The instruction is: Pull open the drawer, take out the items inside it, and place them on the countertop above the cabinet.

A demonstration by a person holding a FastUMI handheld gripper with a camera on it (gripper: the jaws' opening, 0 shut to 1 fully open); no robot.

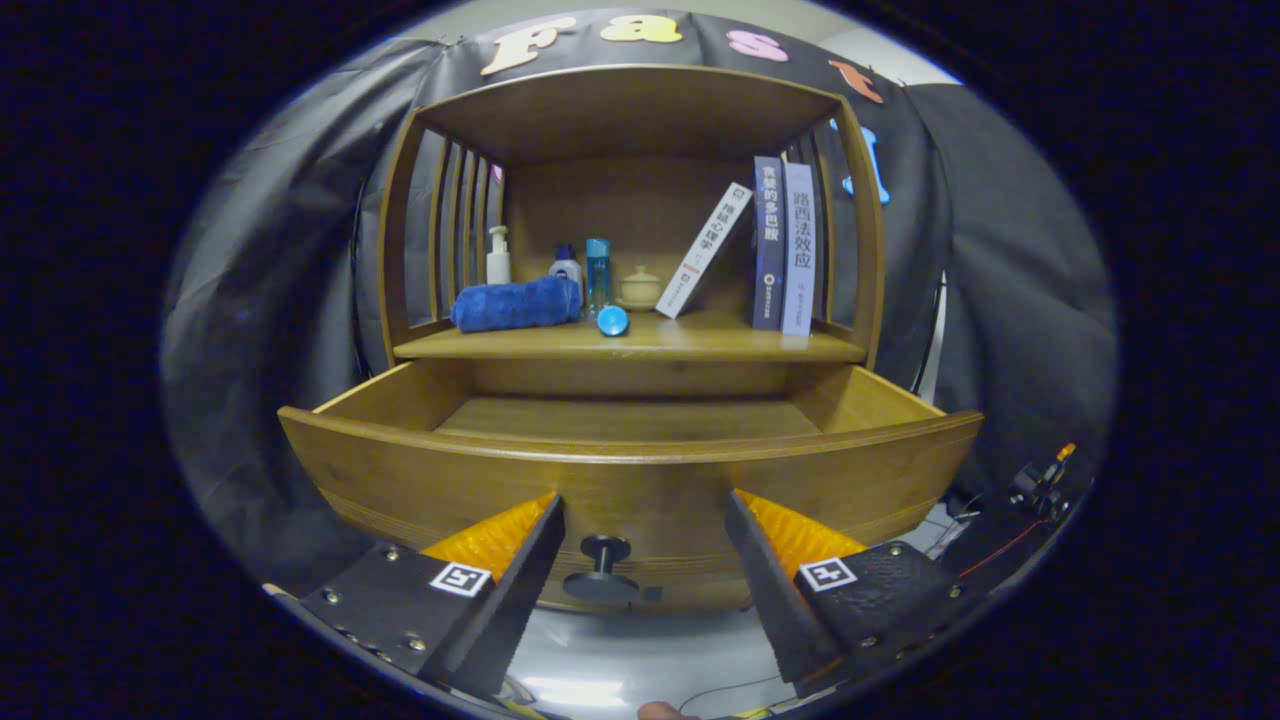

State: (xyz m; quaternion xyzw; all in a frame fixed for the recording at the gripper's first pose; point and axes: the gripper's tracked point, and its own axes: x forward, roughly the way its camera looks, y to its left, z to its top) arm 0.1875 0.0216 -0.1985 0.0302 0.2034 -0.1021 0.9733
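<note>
The claw [645,510] gapes wide, its 2 fingers flanking the knob [602,566] of the pulled-out drawer [630,470]; beyond, a rolled blue towel [515,304] lies on the worktop [640,342].

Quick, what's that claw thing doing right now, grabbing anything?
Gripper: jaws open, holding nothing; the drawer knob sits between them, untouched.

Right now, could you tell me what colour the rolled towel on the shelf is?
Blue; the rolled towel shows clearly in the gripper view.

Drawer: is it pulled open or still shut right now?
Open. The drawer juts forward of the cabinet, its bare wooden floor showing. The gripper is open, fingers either side of the knob.
</note>
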